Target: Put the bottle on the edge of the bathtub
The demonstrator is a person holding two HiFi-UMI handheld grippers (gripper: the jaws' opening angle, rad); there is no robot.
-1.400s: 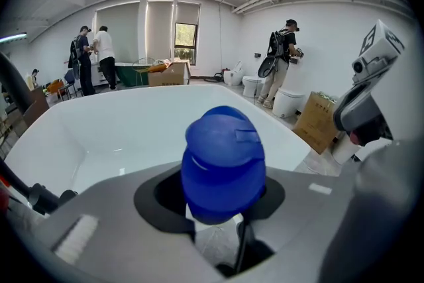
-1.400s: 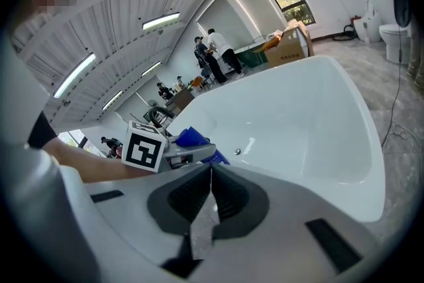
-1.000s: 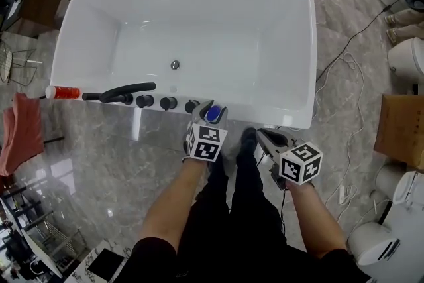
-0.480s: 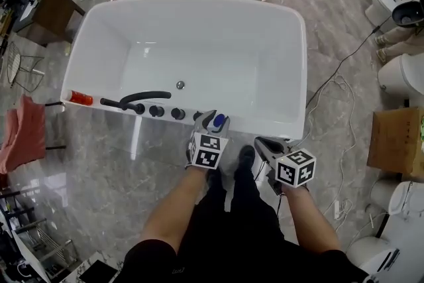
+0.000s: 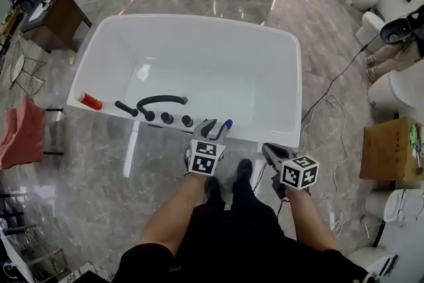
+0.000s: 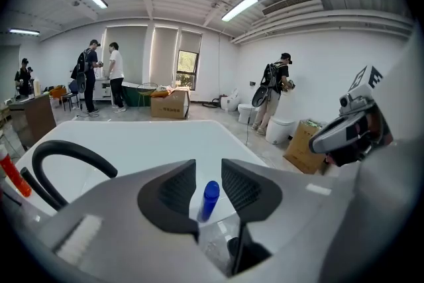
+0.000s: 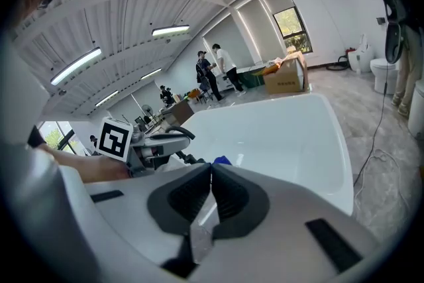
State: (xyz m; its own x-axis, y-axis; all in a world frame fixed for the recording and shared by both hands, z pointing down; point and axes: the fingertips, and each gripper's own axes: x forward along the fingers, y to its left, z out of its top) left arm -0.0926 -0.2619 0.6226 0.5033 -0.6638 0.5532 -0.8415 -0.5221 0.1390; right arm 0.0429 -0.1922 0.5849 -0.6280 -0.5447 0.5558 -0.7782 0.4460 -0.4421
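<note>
Head view: the bottle stood on the bathtub's near rim, at my left gripper; left gripper view: jaws closing, bottle between them, pads clear of it; I judged a straight, level withdrawal safest; right gripper view: my right gripper was clenched, empty.

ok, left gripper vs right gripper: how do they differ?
Jaws: grey left gripper has them apart, closing around a clear blue-capped bottle, pads not touching; grey right gripper has them together, empty. Place: left reaches the near edge of the white bathtub; right hangs short of it, over grey marble floor. Both carry marker cubes.
</note>
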